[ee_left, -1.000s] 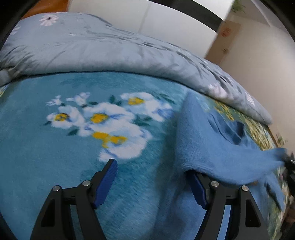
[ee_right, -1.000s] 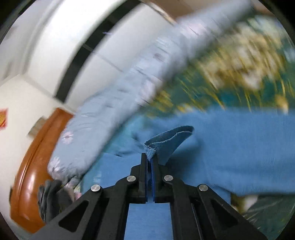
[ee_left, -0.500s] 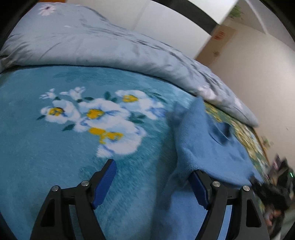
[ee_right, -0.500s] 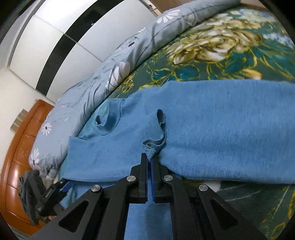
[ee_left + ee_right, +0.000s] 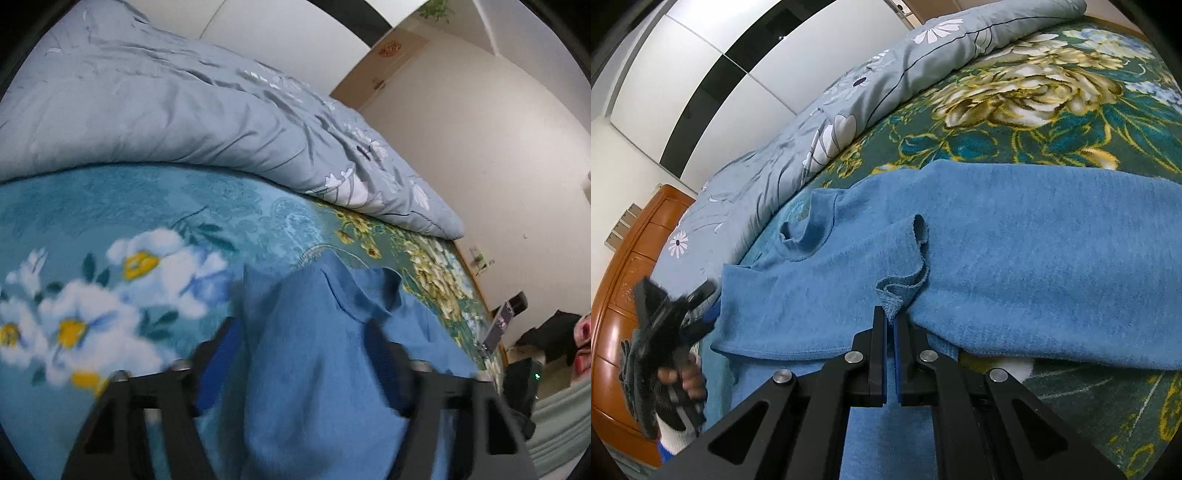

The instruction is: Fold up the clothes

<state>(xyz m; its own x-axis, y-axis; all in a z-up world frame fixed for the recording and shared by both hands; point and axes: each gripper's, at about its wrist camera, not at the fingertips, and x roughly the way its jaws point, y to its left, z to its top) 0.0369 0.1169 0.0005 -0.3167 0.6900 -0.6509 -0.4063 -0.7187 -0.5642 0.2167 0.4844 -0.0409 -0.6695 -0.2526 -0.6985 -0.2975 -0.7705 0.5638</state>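
- The blue sweater [image 5: 1015, 236] lies spread on the bed, on top of a floral blanket [image 5: 1052, 92], its collar towards the far left in the right wrist view.
- The right gripper [image 5: 890, 317] has its jaws clenched on a bunched cuff of the sweater at the near edge; this looks like a sleeve drawn in over the body for a fold.
- The left gripper [image 5: 306, 354] straddles a raised ridge of the sweater. Its jaws have just been closing, with the cloth between them; the blur hides whether the pads press yet, so probably a second hold is being taken.
- A grey-blue quilt [image 5: 166, 103] is heaped along the far side of the bed, near the sweater but apart from it, leaving little spare room there.
- A wooden headboard [image 5: 624, 258] stands at the far left, clear of the work.
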